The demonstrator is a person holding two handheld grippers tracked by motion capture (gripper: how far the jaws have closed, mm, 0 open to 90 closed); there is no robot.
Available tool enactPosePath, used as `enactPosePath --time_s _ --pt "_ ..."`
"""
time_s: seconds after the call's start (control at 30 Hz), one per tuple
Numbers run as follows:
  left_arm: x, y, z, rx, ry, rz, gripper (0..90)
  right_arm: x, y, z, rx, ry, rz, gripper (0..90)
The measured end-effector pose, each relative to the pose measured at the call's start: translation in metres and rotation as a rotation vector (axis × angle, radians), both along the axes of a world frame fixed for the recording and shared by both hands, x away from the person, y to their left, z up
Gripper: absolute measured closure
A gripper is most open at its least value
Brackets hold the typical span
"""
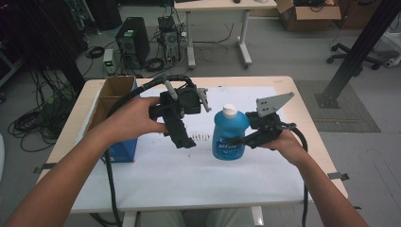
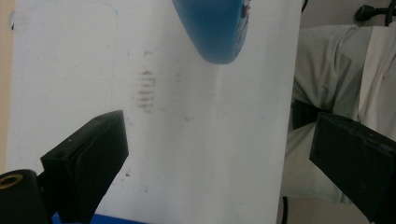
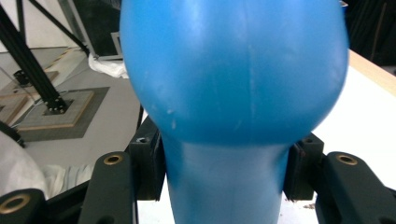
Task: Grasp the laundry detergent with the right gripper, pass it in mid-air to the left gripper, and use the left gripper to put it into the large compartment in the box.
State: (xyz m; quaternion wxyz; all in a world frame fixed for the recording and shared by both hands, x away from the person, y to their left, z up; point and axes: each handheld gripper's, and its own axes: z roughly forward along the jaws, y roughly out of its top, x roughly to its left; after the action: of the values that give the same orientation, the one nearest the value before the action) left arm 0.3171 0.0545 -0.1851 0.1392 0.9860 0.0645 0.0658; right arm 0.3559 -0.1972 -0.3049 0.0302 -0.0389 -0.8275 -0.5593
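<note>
Centrally in the high view, the blue bottle (image 1: 230,136) with a white cap (image 1: 230,110) stands upright over the white sheet (image 1: 189,175) that covers the desk (image 1: 307,113); whether its base touches the sheet cannot be told from that view. A printed label faces the camera on its lower half.

The right gripper (image 1: 236,141), at the right of centre, grasps the bottle from the side. In the right gripper view its two black jaws are clenched on the narrow part of the bottle (image 3: 224,182), one pad on each side, with the wider blue body (image 3: 233,70) bulging above them. The person's right hand (image 1: 283,142) holds this gripper, and a grey three-cornered plate (image 1: 272,104) sits on top of it.

The left gripper (image 1: 184,139), just left of the bottle in the high view, is held by the left hand (image 1: 135,118) and is apart from the bottle. In the left gripper view its jaws stand wide and released, with nothing between them; the bottle's blue body (image 2: 212,28) shows at the top of that frame, above faint brown marks (image 2: 145,91) on the sheet.

At the left edge of the desk stands an open cardboard box (image 1: 111,97) with blue sides. Beyond the desk, in the upper left of the frame, computer towers (image 1: 132,40) and loose cables lie on the floor.
</note>
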Motion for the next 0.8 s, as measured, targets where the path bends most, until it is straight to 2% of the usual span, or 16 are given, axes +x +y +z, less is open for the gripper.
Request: enactPosePath --time_s 0.37,0.8 --pt "-0.001 -0.002 0.009 -0.007 0.025 -0.015 4.8 0.002 0.012 -0.001 -0.015 -0.005 0.056 44.1" --pt "0.001 -0.006 0.011 0.002 0.055 -0.021 4.7 0.003 0.027 -0.007 -0.040 -0.014 0.091 44.2"
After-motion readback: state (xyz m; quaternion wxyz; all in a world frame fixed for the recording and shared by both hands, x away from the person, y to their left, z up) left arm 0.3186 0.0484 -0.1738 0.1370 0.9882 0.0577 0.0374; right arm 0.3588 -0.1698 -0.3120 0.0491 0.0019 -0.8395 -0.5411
